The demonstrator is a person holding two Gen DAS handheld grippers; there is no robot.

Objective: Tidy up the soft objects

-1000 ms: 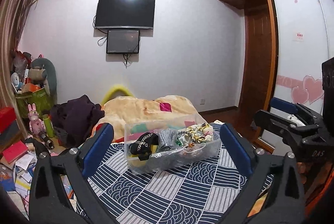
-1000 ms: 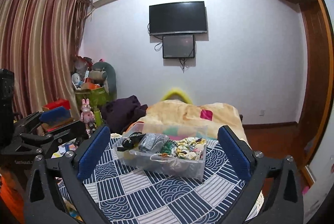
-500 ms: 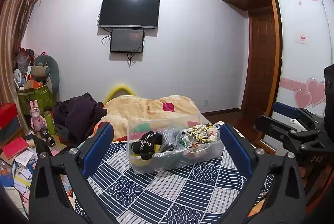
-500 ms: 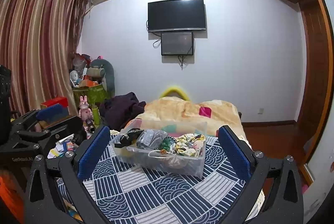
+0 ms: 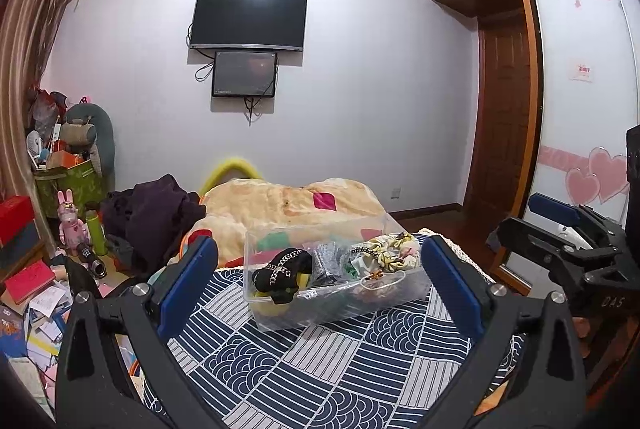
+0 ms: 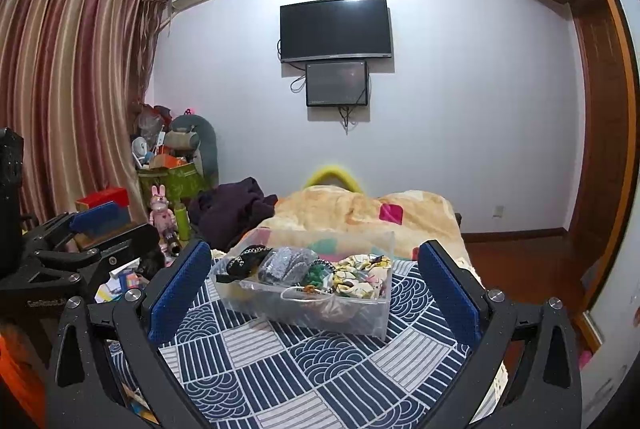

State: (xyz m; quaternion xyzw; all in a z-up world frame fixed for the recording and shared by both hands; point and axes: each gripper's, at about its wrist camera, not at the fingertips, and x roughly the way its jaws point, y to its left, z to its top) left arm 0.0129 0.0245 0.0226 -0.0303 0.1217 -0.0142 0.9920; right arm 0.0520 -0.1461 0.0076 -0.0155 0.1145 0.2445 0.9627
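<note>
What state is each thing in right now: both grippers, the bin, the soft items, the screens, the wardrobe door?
left gripper: open, empty, held back from the bin
right gripper: open, empty, held back from the bin
clear plastic bin: lidless, upright on the patterned cloth
black sock: in the bin, draped over its near rim
floral fabric: piled in the bin
TV: off
small screen: dark
wardrobe door: closed

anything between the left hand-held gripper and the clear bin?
Nothing: only bare patterned bedspread lies between the left hand-held gripper and the clear bin, in the left wrist view.
</note>
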